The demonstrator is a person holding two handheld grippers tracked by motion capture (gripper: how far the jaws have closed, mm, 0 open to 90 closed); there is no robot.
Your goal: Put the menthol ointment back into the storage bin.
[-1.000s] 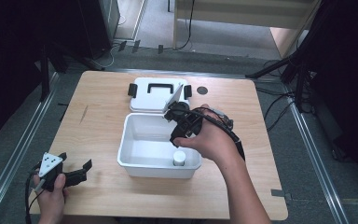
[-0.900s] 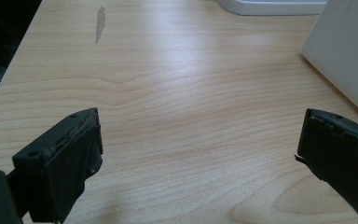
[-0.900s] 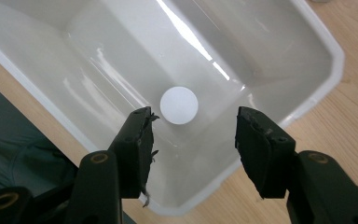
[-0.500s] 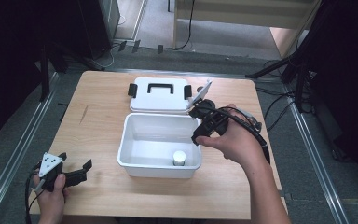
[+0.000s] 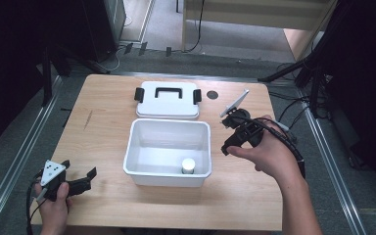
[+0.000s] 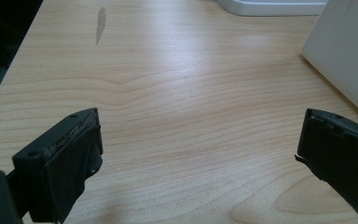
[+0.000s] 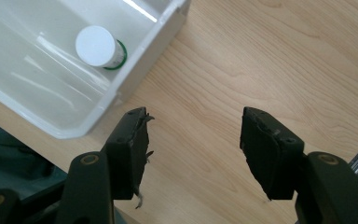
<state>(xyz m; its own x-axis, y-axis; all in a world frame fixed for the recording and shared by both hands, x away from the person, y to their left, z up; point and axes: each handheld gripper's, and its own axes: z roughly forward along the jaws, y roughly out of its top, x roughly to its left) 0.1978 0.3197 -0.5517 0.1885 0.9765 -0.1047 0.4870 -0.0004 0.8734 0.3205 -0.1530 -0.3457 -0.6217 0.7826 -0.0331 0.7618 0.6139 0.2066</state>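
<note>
From the high view, a white bin [image 5: 169, 147] is sitting in the middle of the table [image 5: 107, 112], and a small white-capped jar [image 5: 188, 166] is standing inside it near the front right corner. The lid [image 5: 167, 100] is lying flat just behind the bin. The right gripper [image 5: 232, 134] is hovering over bare wood just right of the bin, holding nothing; its jaws have just been opening. The left gripper [image 5: 81, 178] is resting near the table's front left corner, well apart from the bin, its jaws spread and empty.

In the left gripper view, the two jaws are standing wide over bare wood, with the bin's wall [image 6: 345, 51] showing at the right edge.

In the right gripper view, the jaws are standing apart over wood with nothing between them, and the jar [image 7: 98, 46] is standing upright in the bin [image 7: 135, 79] at upper left, close to its wall.
</note>
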